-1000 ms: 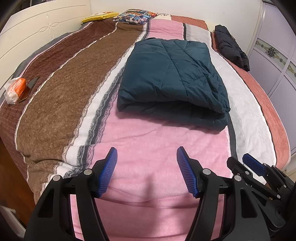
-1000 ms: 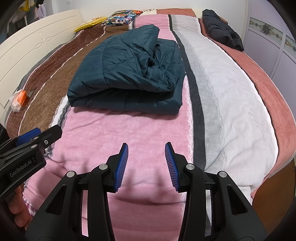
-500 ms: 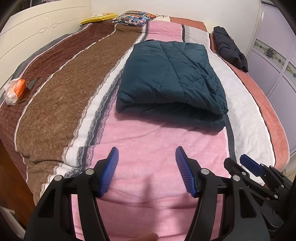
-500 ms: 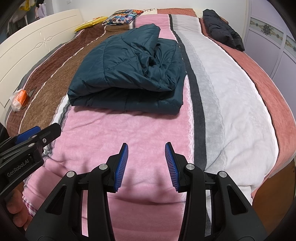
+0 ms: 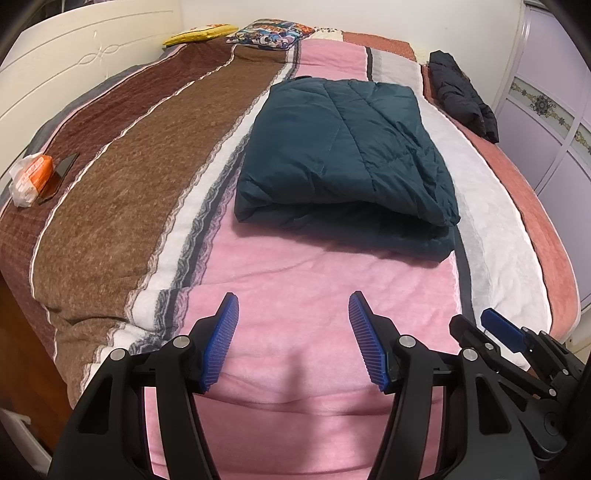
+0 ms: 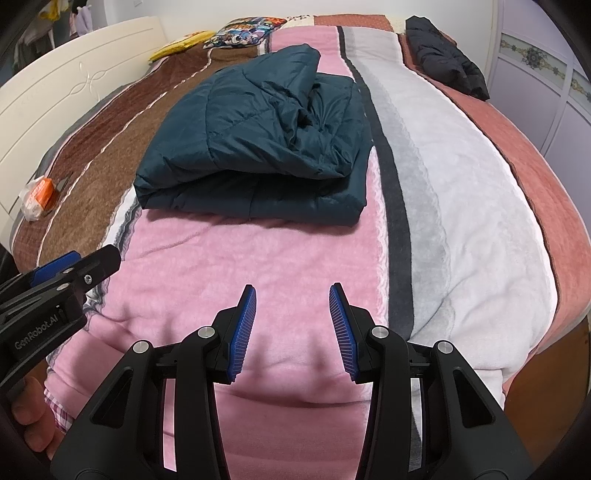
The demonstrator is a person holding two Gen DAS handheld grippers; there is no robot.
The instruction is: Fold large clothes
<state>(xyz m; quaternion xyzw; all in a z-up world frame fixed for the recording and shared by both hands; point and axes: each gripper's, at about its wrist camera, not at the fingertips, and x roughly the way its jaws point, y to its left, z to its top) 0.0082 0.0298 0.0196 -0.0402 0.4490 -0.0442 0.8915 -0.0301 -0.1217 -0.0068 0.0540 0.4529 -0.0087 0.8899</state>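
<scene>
1. At the far left, a cream headboard [image 5: 74, 55] runs along the bed's edge.
2. Beside it, on the brown stripe of the blanket [image 5: 110, 184], lies a small white and orange packet [image 5: 31, 177] touching a dark flat object (too small to identify).
3. Low in the left wrist view, the left gripper [image 5: 293, 339] hangs above the pink stripe, its blue pads spread wide with nothing between them.
4. In the middle of the bed sits the jacket [image 5: 347, 155], a dark teal quilted one, folded into a thick bundle. It rests mostly on the pink stripe, well apart from both grippers.
5. At the head of the bed, a yellow cushion [image 5: 199, 33] and a patterned pillow [image 5: 273, 31] lie side by side.
6. The right gripper [image 6: 291, 328] also hovers over pink blanket, pads parted (less widely) and gripping nothing.
7. Far right, a black garment [image 6: 443, 59] lies bunched on the rust stripe, near lilac wardrobe doors [image 6: 535, 92].
</scene>
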